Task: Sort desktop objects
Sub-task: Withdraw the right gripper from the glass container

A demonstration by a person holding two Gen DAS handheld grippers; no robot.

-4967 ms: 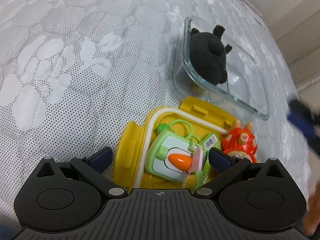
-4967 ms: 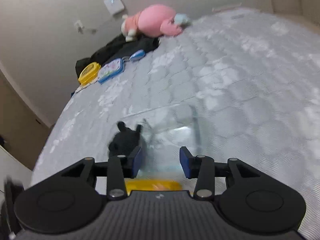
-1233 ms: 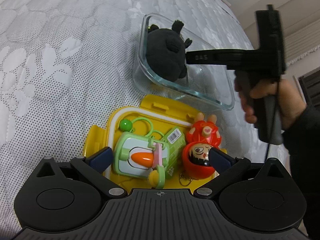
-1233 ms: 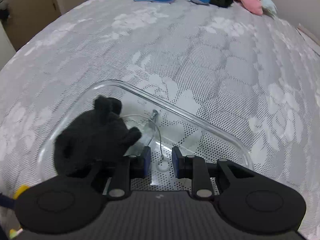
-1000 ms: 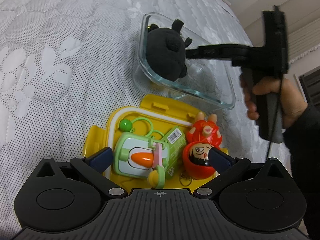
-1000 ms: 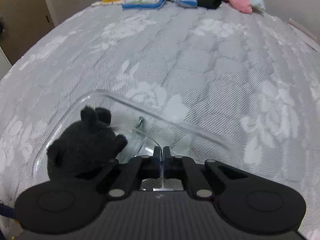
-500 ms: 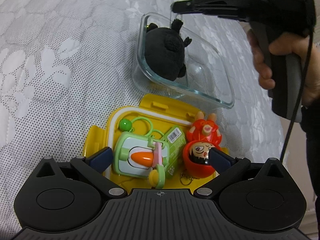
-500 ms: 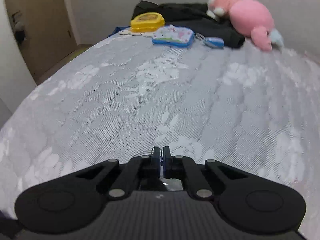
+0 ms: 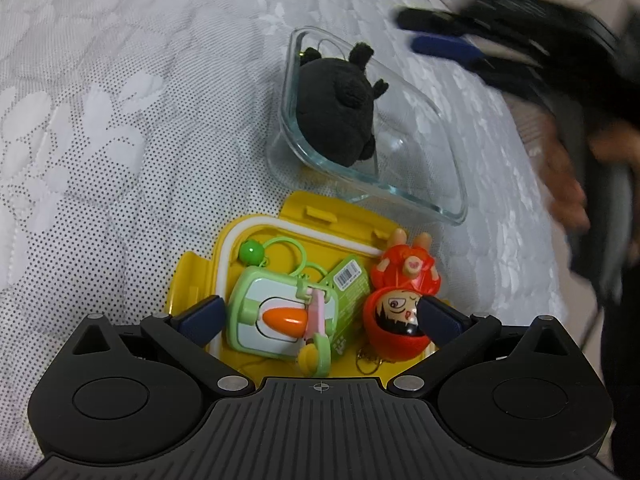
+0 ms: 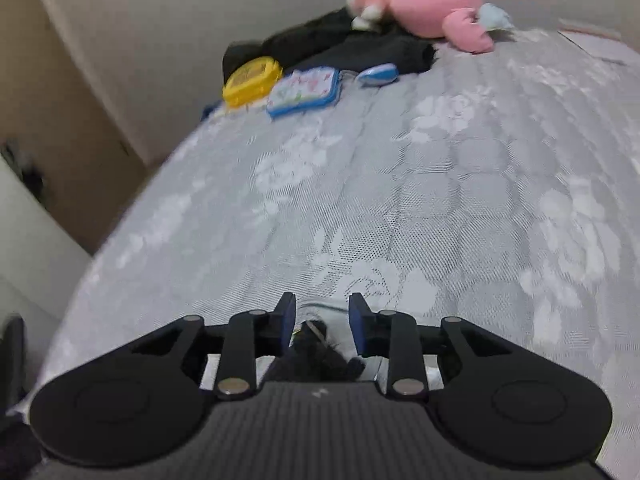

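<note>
A clear glass container (image 9: pixel 440 184) on the quilted bed holds a black plush toy (image 9: pixel 336 112). In front of it lies a yellow lid (image 9: pixel 320 216) with a green carrot toy (image 9: pixel 276 312) and a red doll (image 9: pixel 396 308) on it. My left gripper (image 9: pixel 320 318) hovers open, one finger on each side of these two toys, touching neither. My right gripper (image 9: pixel 408 29) is blurred above the container's far end. In the right wrist view its jaws (image 10: pixel 322 314) are opening with nothing between the pads, and the black plush (image 10: pixel 316 356) shows below them.
At the bed's far end lie a pink plush (image 10: pixel 432 4), black clothing (image 10: pixel 360 48), a yellow box (image 10: pixel 252 80), a blue-edged pouch (image 10: pixel 304 90) and a small blue item (image 10: pixel 376 74). The mattress edge drops off at left. A person's hand (image 9: pixel 568 188) holds the right gripper.
My right gripper rose out of the glass container and its shut jaws have parted. The black plush stays in the container. My left gripper has not moved.
</note>
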